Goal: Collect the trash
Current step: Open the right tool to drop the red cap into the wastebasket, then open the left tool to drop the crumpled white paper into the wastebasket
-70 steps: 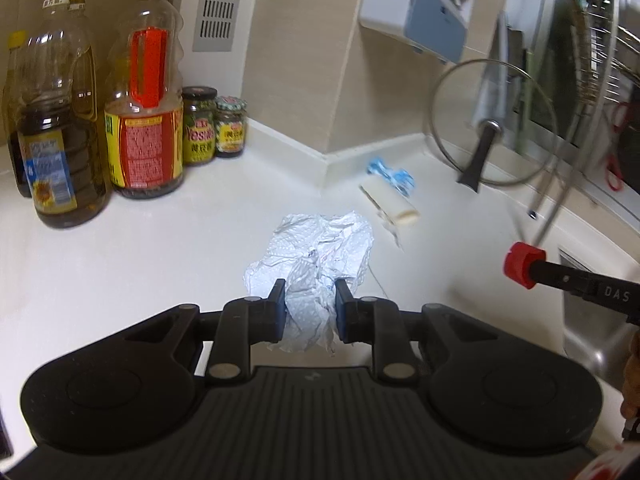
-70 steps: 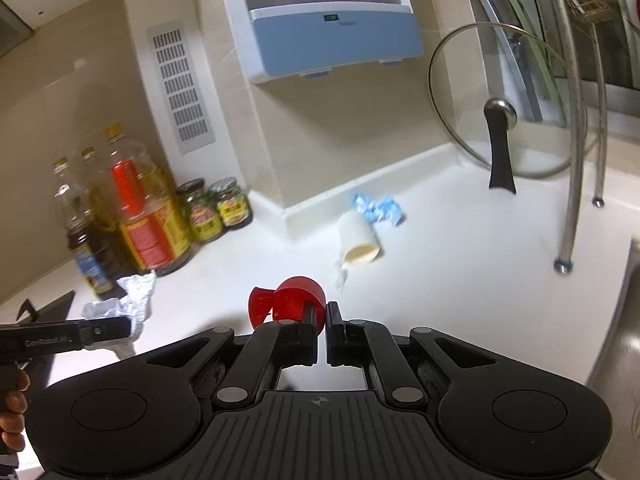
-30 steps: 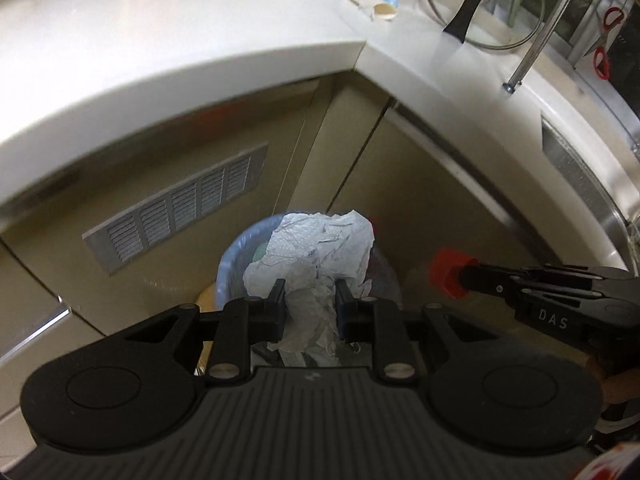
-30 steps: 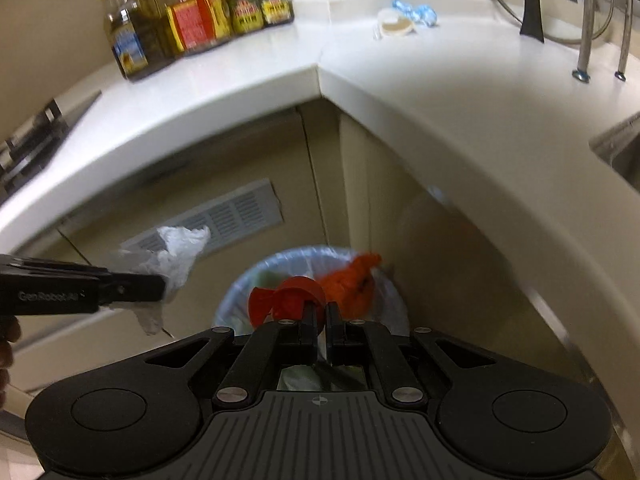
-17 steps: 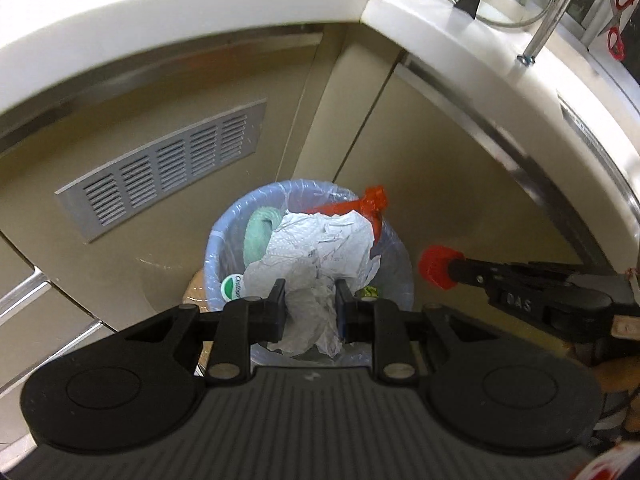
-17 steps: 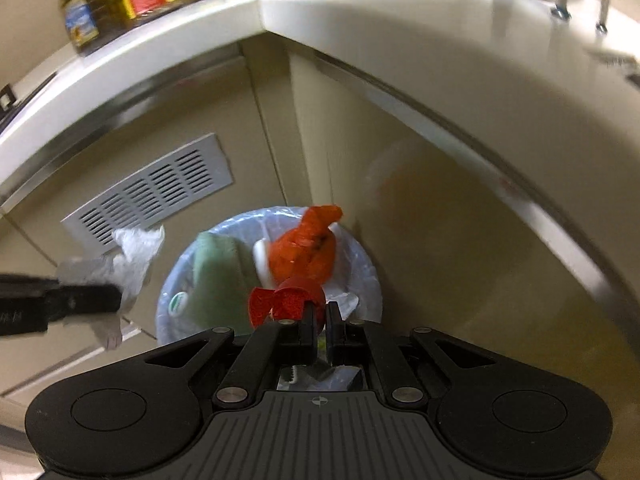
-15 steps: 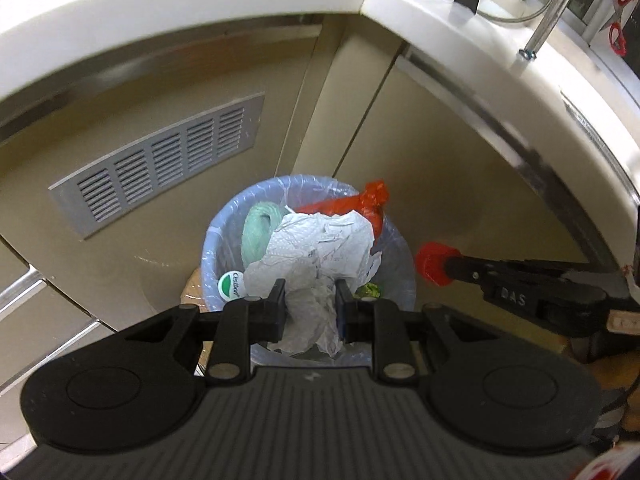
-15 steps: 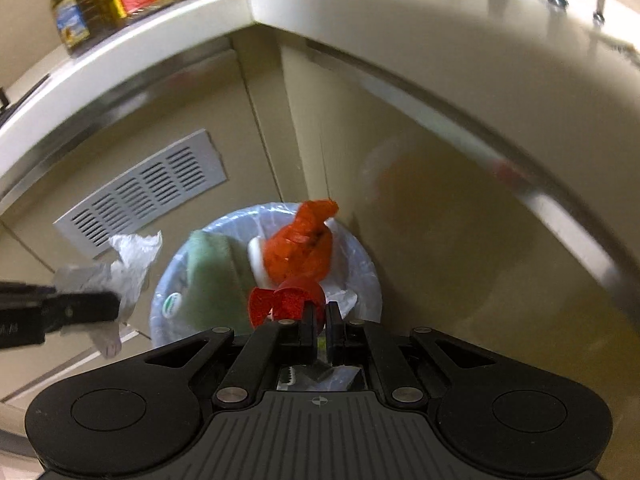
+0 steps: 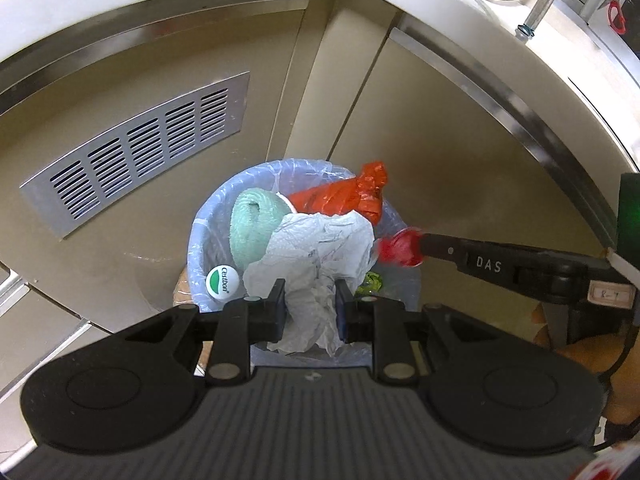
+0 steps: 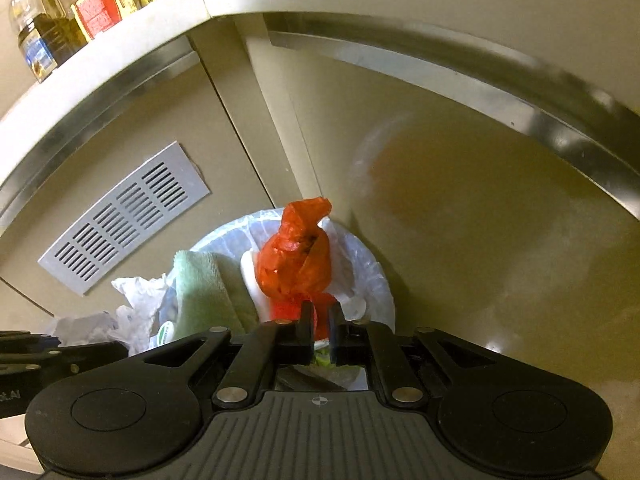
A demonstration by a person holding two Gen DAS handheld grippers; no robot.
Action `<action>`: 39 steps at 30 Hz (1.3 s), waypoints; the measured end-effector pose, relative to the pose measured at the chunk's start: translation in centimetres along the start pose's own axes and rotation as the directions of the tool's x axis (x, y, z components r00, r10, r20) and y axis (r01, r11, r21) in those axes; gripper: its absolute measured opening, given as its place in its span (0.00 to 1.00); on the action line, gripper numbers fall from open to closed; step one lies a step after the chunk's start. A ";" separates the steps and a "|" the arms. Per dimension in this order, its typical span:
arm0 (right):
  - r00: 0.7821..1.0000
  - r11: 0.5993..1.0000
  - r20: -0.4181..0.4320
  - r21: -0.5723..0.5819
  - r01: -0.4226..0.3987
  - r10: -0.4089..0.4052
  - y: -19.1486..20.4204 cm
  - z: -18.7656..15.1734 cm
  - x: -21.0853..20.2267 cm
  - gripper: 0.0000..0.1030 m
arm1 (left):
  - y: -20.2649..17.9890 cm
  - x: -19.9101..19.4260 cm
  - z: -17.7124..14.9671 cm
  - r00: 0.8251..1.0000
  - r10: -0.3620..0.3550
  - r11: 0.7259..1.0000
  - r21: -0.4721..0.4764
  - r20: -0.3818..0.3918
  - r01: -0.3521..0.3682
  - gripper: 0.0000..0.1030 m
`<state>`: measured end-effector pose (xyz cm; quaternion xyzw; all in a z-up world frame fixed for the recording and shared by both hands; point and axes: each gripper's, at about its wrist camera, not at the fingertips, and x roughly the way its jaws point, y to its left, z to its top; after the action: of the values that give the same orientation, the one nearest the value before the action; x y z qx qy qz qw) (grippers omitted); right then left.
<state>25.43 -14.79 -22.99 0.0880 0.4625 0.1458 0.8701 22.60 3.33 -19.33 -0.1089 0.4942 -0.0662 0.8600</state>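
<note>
bin (image 9: 197, 240) on floor, right ahead of both tongs; bottles (image 10: 60, 12) on counter (image 10: 120, 52), far upper-left of right tongs.

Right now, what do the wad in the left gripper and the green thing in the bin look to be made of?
Wad: thin, matte white crumpled tissue or paper towel, showing embossed dimples and soft creases. Green thing: pale, fuzzy rolled cloth, probably towel or microfibre; fibre unclear.
</note>
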 end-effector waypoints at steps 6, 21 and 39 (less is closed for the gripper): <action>1.000 1.000 -0.003 0.005 -0.006 0.006 -0.2 -0.1 -0.7 0.36 | -0.2 0.7 0.2 1.000 -0.010 1.000 0.015 -0.006 0.010 0.20; 0.994 0.996 -0.072 0.046 0.082 -0.079 -2.3 -1.9 -2.1 0.36 | -3.4 5.5 1.1 0.995 -0.057 0.982 0.173 -0.083 0.071 0.21; 0.994 0.994 -0.073 0.078 0.082 -0.077 -3.3 -2.3 -1.9 0.36 | -2.2 13.3 1.2 0.987 0.069 0.985 0.168 -0.148 -0.044 0.22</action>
<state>23.12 -18.52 -23.76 0.0996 0.5012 0.0951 0.8543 30.31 -1.57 -29.25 -0.0184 0.5546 -0.0904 0.8270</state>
